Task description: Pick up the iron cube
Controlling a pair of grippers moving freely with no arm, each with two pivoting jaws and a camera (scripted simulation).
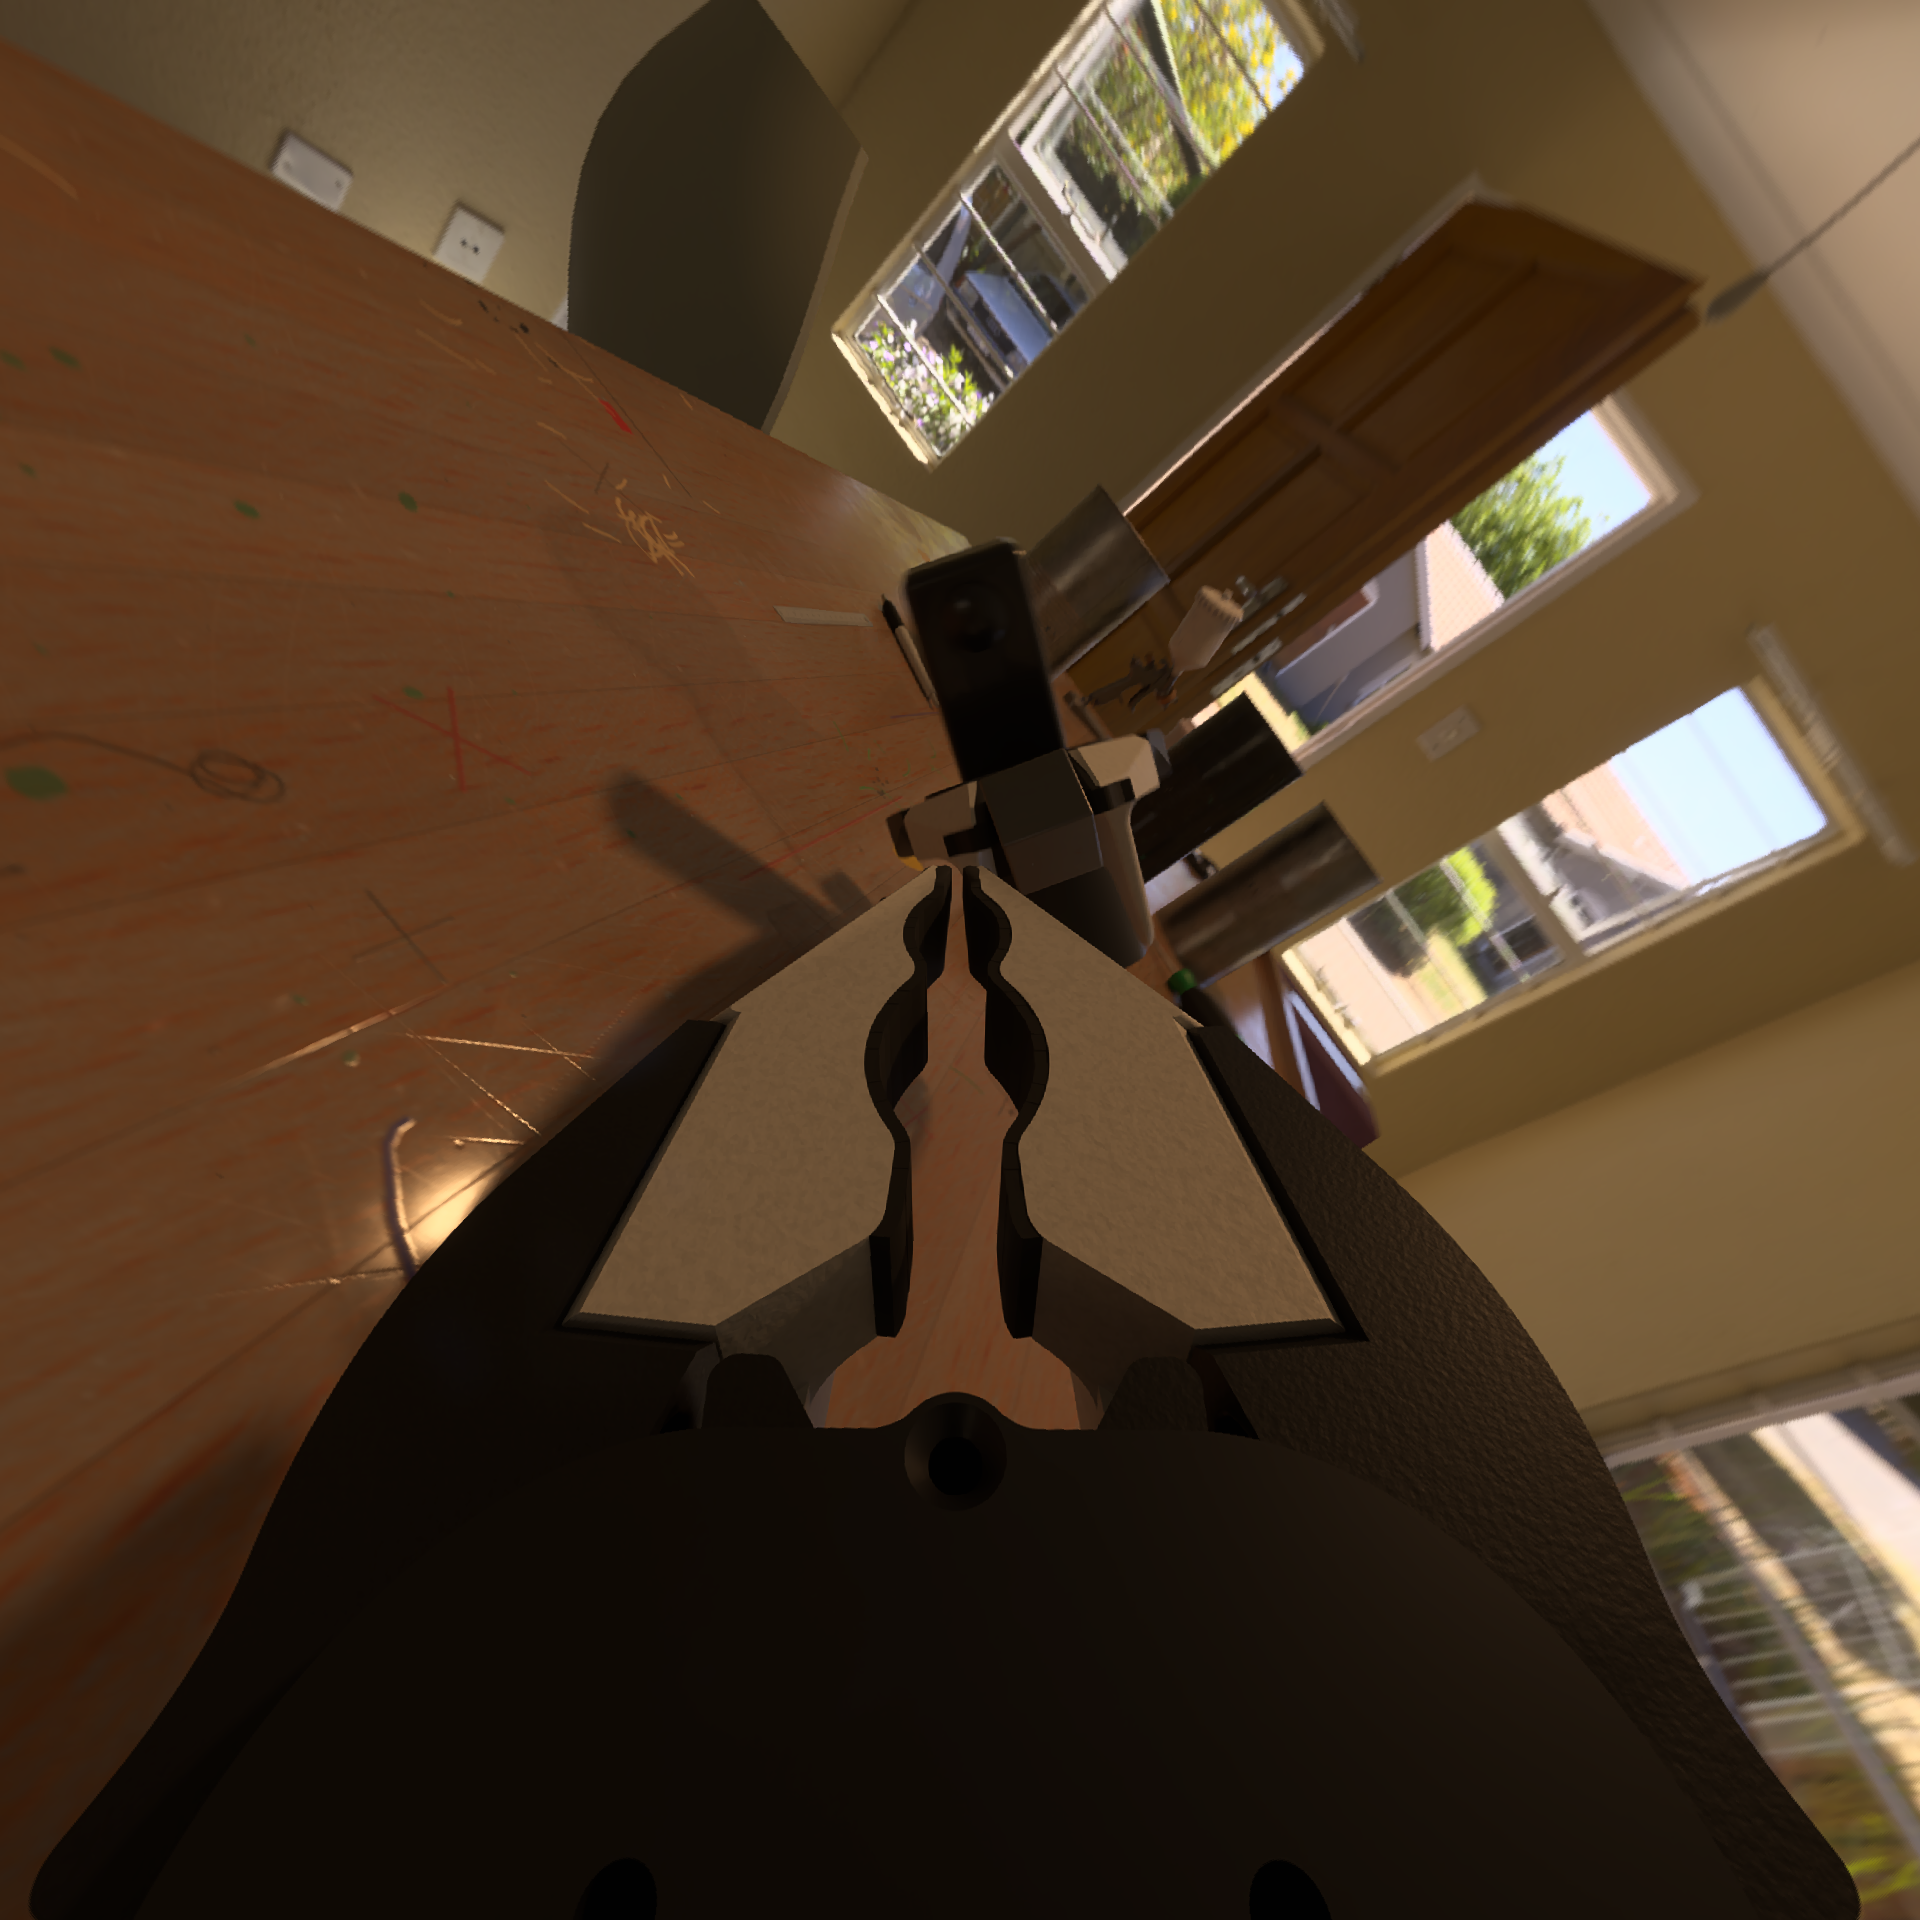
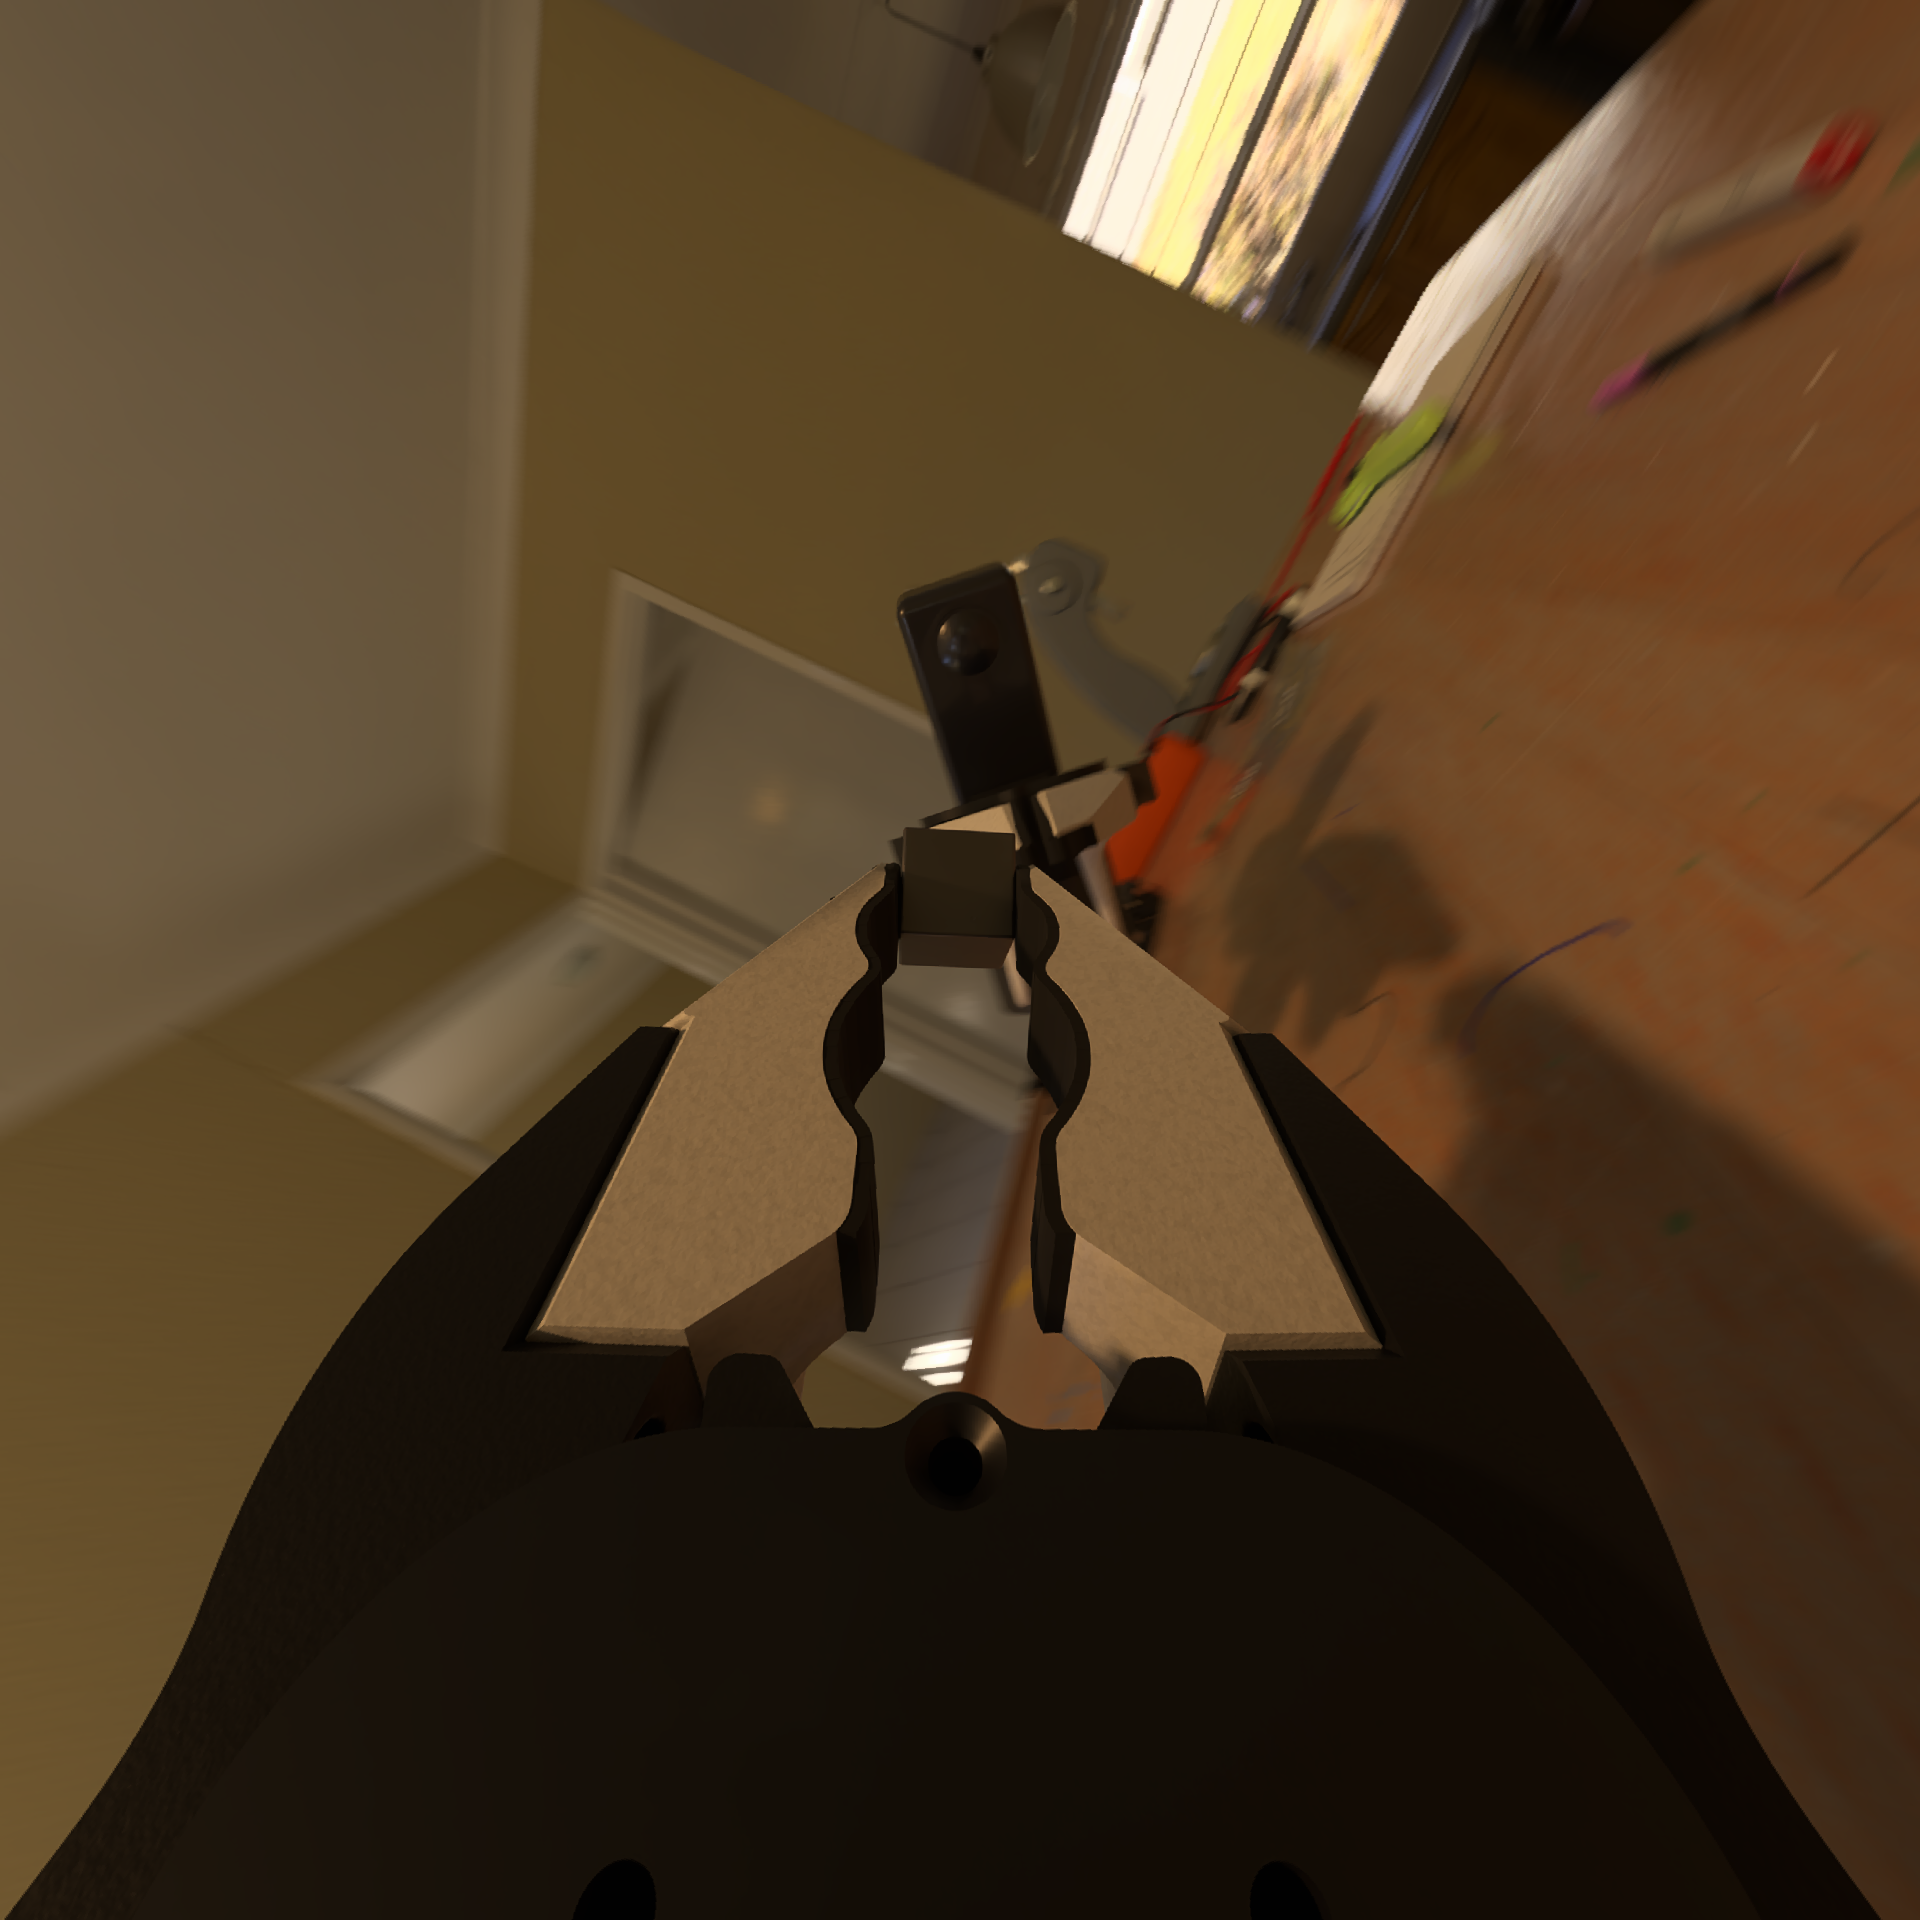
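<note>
The iron cube (image 2: pixel 956 899) is a small dull grey block. My right gripper (image 2: pixel 956 883) is shut on it at the fingertips and holds it in the air, off the wooden table (image 2: pixel 1610 831). My left gripper (image 1: pixel 956 878) is shut and empty, with its tips almost touching. The two grippers face each other closely. In the left wrist view the right gripper (image 1: pixel 1023 821) shows straight ahead with the grey cube (image 1: pixel 1044 847) between its white fingers. In the right wrist view the left gripper (image 2: pixel 977 675) shows just beyond the cube.
The scratched wooden table (image 1: pixel 312 623) fills the left of the left wrist view, with a white strip (image 1: pixel 821 616) near its edge. Metal cans (image 1: pixel 1268 894) stand past it. An orange object (image 2: pixel 1158 805), a green object (image 2: pixel 1387 462) and pens (image 2: pixel 1725 312) lie on the table.
</note>
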